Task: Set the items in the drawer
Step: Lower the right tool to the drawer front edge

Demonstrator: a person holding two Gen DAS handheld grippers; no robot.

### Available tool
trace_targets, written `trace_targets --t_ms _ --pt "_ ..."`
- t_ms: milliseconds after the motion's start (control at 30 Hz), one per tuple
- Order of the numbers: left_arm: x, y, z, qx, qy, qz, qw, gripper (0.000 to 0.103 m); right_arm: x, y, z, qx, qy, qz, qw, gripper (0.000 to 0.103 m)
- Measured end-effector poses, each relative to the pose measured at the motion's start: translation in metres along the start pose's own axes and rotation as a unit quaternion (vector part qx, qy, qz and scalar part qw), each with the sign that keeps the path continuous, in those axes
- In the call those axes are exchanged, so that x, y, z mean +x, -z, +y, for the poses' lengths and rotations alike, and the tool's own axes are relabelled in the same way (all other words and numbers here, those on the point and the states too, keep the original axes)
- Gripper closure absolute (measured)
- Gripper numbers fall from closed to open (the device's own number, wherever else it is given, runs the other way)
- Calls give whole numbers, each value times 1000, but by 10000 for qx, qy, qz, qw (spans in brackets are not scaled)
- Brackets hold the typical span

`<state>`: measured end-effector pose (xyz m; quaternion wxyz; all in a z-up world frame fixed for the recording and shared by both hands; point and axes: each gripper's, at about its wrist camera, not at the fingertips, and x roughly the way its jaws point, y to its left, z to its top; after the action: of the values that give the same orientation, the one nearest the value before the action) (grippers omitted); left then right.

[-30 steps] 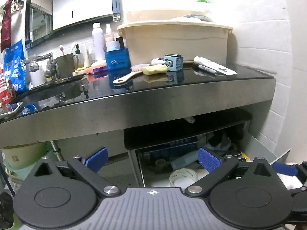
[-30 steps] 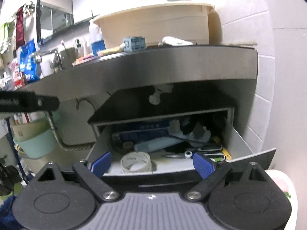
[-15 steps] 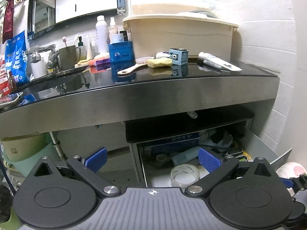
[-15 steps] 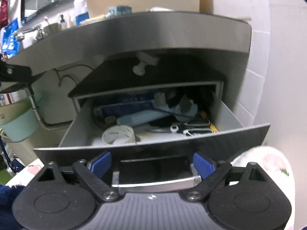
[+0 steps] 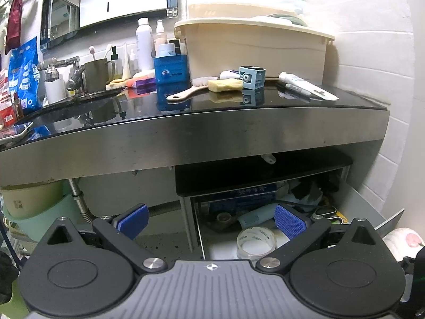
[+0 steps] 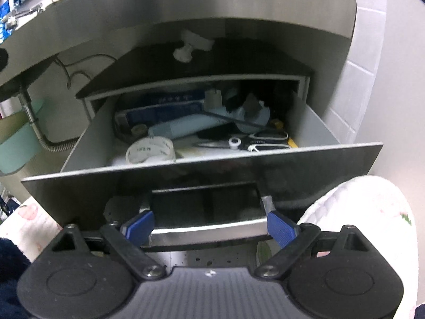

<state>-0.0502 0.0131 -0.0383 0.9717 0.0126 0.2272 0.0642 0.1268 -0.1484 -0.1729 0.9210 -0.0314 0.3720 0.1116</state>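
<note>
The drawer under the counter stands pulled out, holding a tape roll, a blue box, a pale tube and scissors. My right gripper is open, its blue pads either side of the drawer's metal handle, low in front of the drawer face. My left gripper is open and empty, held below counter height facing the drawer. On the black counter lie a wooden brush, a yellow sponge, a small blue cube and a white tube.
A beige tub, a blue organiser box, bottles, a green mug and a tap crowd the counter's back and left. A flexible hose and green basin sit under the sink. A tiled wall bounds the right.
The right gripper dropped lower and drew back, its pads now bracketing the handle, and the drawer has come further out. The left gripper rose slightly; the counter items look lower in view.
</note>
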Motion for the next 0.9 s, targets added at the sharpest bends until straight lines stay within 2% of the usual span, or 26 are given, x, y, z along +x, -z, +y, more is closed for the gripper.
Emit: trace_targets --t_ms 267,433,667,900 --pt "3 -1 4 -74 -34 40 10000 1 14 3 5 -120 31 280 9995 12" --pt "2 -2 8 -124 -117 5 9999 1 24 -6 10 -238 77 381 9990 13" --pt "3 -1 19 -290 -323 -27 9991 1 27 -7 13 -303 125 386 9987 13" --pt "11 -1 20 -311 -301 120 9990 1 33 -10 12 -325 170 368 9986 19"
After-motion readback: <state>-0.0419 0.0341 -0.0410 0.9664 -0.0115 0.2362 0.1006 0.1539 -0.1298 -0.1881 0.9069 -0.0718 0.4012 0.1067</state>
